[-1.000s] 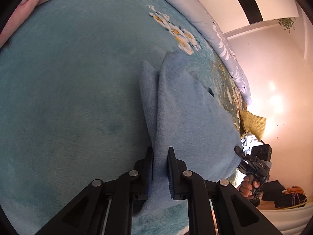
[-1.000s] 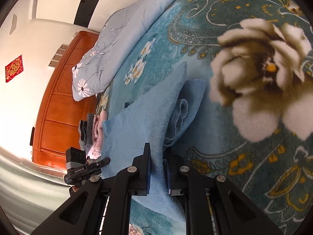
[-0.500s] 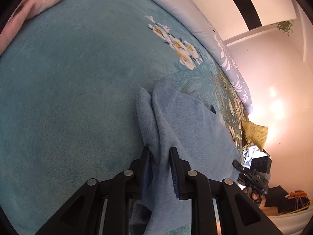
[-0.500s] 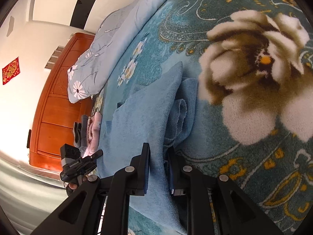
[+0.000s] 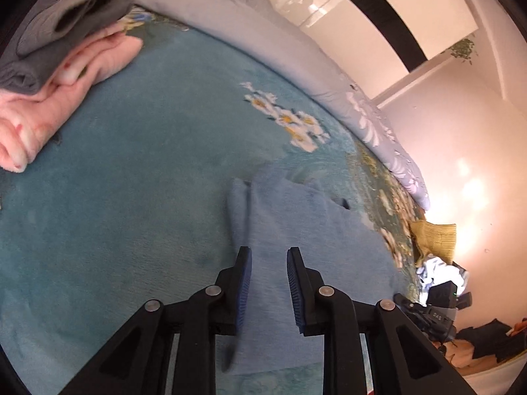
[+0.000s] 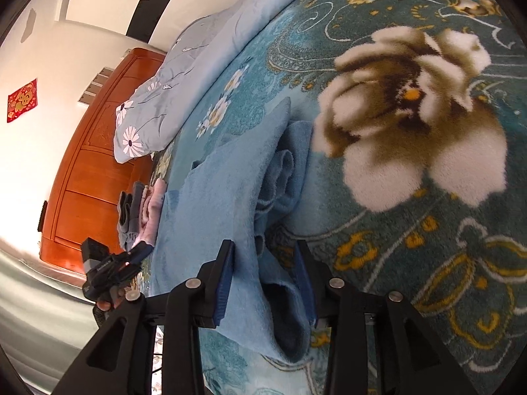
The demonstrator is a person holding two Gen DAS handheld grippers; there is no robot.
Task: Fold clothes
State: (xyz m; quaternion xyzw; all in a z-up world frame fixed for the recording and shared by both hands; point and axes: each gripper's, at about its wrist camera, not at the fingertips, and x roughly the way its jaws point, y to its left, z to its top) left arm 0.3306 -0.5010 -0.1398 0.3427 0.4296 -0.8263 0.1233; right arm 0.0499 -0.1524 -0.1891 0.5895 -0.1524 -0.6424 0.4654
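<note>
1. Left gripper [image 5: 268,256]: jaws parted, blue pads visible on both inner faces. The blue towel [image 5: 296,230] lies under and between the fingers; neither pad clamps it. State: released.
2. Right gripper [image 6: 265,260]: jaws spread wide. The towel's [image 6: 224,204] edge passes between the fingers, against the left pad and clear of the right one. State: released.
3. Towel position: it lies on the teal blanket [image 5: 131,197], folded over lengthwise into a long strip. In the right view, its top layer lies flat and a rolled, bunched layer shows along the right edge.
4. Blanket: floral pattern; a large cream flower [image 6: 415,115] lies just right of the towel in the right view.
5. Stack [image 5: 56,65]: a pink folded item with a grey folded item on top, at the blanket's far left, well apart from the towel.
6. Quilt [image 5: 296,65]: pale blue-grey with white flowers, running along the blanket's far edge.
7. Right view background: an orange wooden headboard [image 6: 92,181] behind the quilt, and a red paper square [image 6: 21,100] on the white wall.
8. Each view shows the opposite gripper at the frame edge beside the towel.
</note>
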